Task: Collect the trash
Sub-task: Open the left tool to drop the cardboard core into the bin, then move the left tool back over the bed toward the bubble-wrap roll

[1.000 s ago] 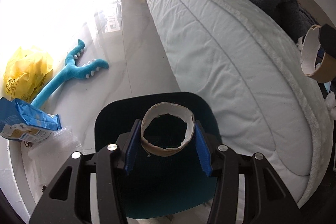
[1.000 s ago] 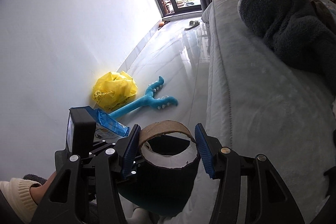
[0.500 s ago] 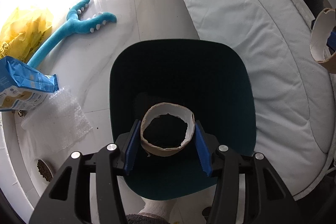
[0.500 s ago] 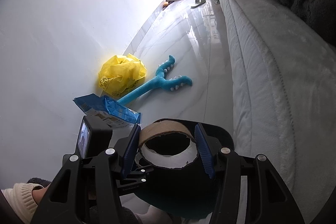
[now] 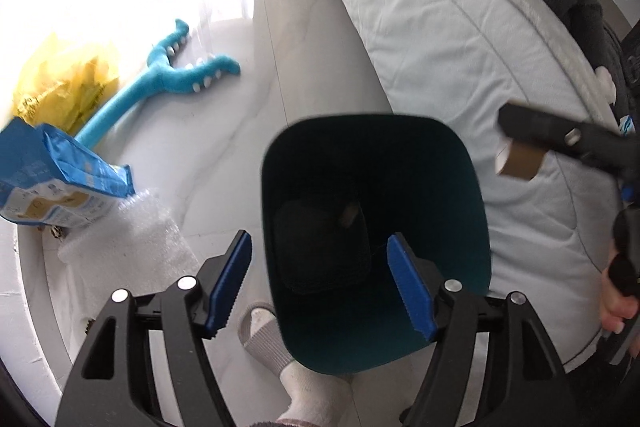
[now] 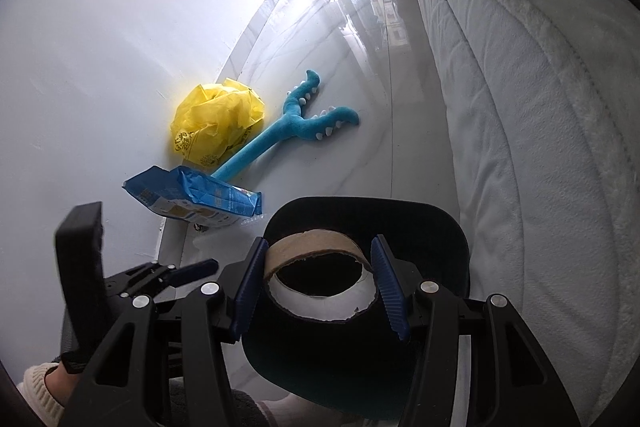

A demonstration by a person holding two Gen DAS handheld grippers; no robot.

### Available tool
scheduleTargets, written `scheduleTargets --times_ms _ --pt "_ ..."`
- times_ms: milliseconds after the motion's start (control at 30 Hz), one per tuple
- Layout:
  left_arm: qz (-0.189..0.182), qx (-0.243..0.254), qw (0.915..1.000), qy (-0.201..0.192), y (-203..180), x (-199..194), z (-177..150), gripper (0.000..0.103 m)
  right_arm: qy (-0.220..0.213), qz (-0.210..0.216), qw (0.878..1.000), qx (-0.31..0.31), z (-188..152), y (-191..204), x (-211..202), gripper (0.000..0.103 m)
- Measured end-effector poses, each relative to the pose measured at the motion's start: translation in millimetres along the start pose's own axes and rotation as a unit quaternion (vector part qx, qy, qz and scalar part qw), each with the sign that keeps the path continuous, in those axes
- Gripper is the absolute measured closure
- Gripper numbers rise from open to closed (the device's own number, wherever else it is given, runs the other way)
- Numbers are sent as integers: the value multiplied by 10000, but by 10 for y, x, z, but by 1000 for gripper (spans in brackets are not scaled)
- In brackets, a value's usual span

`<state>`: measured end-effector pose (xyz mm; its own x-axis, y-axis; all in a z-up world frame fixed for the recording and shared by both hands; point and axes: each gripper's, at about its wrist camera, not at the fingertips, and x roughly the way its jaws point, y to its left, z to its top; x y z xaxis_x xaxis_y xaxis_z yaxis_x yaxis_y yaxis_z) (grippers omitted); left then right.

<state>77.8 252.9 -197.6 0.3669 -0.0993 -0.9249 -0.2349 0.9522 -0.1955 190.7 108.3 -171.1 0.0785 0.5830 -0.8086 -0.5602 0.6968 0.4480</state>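
A dark teal trash bin (image 5: pixel 472 211) stands on the floor beside the bed; it also shows in the right wrist view (image 6: pixel 456 239). My left gripper (image 5: pixel 320 275) is open and empty above the bin's mouth. A brownish piece (image 5: pixel 349 214) lies deep inside the bin. My right gripper (image 6: pixel 318 283) is shut on a cardboard tape roll (image 6: pixel 312 247) and holds it over the bin. In the left wrist view the roll (image 5: pixel 518 163) shows at the right under the right gripper's black finger.
A blue snack bag (image 5: pixel 52 171), bubble wrap (image 5: pixel 128 247), a crumpled yellow bag (image 6: pixel 216 123) and a teal plush toy (image 6: pixel 288 131) lie on the white floor by the wall. A white-quilted bed (image 5: pixel 440 27) runs along the right. A socked foot (image 5: pixel 280 347) is beside the bin.
My left gripper opened and its cardboard roll is gone from the jaws. My right gripper moved with its roll over the bin.
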Motion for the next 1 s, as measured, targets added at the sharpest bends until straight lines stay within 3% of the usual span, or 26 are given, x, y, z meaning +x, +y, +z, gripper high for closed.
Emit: scheduleTargets --times_ms 300,500,733,833,1000 --pt "-45 121 9929 -1179 -28 -542 169 30 392 -326 9987 -66 -140 -48 377 49" --pt "-317 161 9838 -1758 -160 -908 277 34 658 -573 9959 -246 -257 -57 599 49" --pt "-348 299 9717 -2317 -311 -1232 351 39 912 -822 9911 -515 -359 -6 768 47" --pt "-420 393 9653 -2549 -400 -1341 364 39 915 -835 9906 -573 -383 24 718 39" --pt "-253 481 9554 -2901 -501 -1486 365 39 719 -792 9923 -629 -360 89 502 37"
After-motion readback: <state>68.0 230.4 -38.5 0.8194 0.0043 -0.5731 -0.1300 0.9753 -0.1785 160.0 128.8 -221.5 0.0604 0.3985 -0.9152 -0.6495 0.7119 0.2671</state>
